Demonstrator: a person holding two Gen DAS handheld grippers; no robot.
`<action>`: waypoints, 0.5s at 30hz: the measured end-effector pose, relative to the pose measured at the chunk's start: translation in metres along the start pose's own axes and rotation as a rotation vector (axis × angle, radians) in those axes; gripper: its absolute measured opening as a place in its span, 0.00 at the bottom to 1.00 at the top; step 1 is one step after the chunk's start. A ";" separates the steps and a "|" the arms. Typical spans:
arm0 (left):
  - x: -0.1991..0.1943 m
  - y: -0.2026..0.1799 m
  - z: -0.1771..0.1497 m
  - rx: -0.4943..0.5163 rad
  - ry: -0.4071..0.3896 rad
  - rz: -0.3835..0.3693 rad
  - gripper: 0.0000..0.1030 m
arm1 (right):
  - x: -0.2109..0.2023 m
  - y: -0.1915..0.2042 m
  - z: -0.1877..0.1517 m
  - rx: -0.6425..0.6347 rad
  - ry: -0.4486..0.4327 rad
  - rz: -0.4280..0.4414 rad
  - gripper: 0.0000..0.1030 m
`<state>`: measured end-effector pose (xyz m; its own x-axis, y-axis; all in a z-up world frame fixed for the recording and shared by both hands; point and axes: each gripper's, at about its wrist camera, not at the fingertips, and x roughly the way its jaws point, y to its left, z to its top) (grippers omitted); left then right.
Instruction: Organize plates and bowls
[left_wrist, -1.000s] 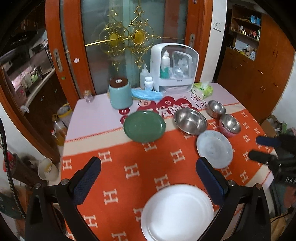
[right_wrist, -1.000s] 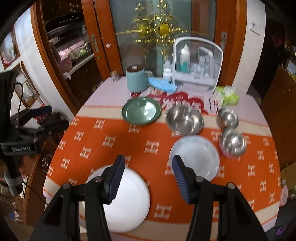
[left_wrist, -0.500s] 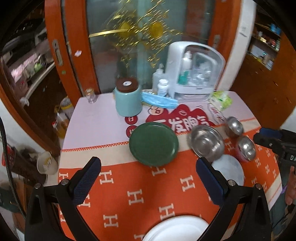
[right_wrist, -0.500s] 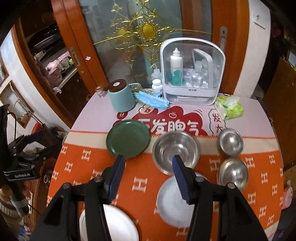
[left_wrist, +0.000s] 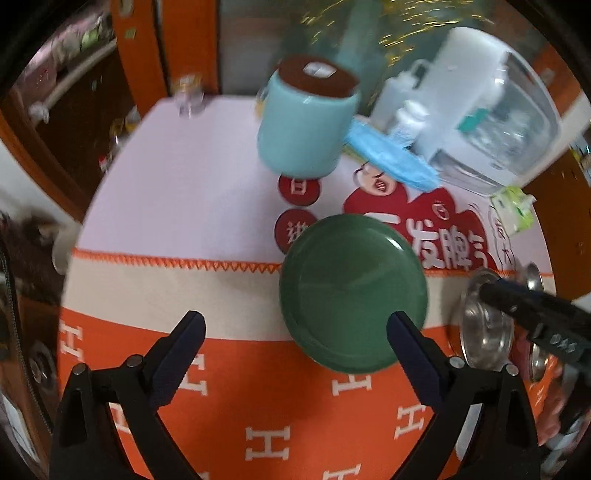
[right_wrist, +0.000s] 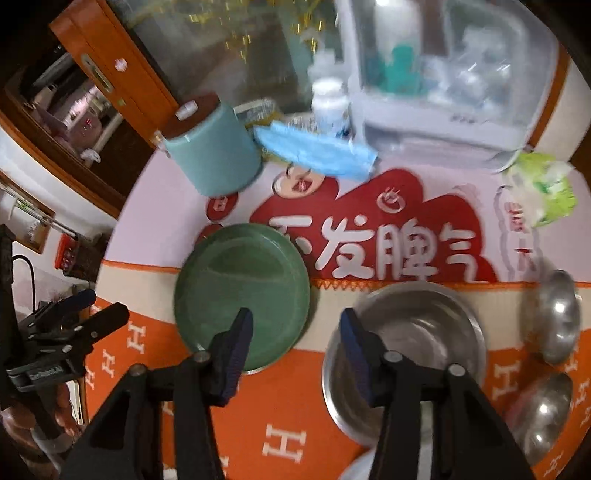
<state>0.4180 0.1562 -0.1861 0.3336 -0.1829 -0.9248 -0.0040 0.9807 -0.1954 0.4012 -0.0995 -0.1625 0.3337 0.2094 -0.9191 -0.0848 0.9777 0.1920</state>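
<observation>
A green plate lies on the orange-and-white tablecloth; it also shows in the right wrist view. My left gripper is open and empty, its right finger just at the plate's near right rim. My right gripper is open and empty, hovering between the green plate and a large steel bowl. Two small steel bowls sit to the right. The large bowl is partly hidden by the right gripper in the left wrist view.
A teal canister with a brown lid, a blue face mask, a white plastic organizer, a pill bottle and a green tissue pack stand along the back. The table drops off at the left edge.
Both grippers have moved forward and lower over the table, toward the green plate and large steel bowl. The white plate and grey plate have dropped out of view. Both stay open.
</observation>
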 end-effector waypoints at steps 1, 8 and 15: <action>0.009 0.004 0.002 -0.015 0.015 -0.009 0.94 | 0.015 0.001 0.003 0.000 0.029 0.007 0.35; 0.057 0.015 0.010 -0.048 0.103 -0.030 0.88 | 0.070 -0.004 0.017 0.037 0.129 0.003 0.33; 0.084 0.007 0.012 -0.023 0.163 -0.046 0.71 | 0.093 -0.007 0.023 0.032 0.172 -0.028 0.29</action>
<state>0.4572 0.1483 -0.2613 0.1762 -0.2386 -0.9550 -0.0146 0.9694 -0.2449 0.4544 -0.0862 -0.2410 0.1696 0.1789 -0.9691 -0.0469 0.9837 0.1733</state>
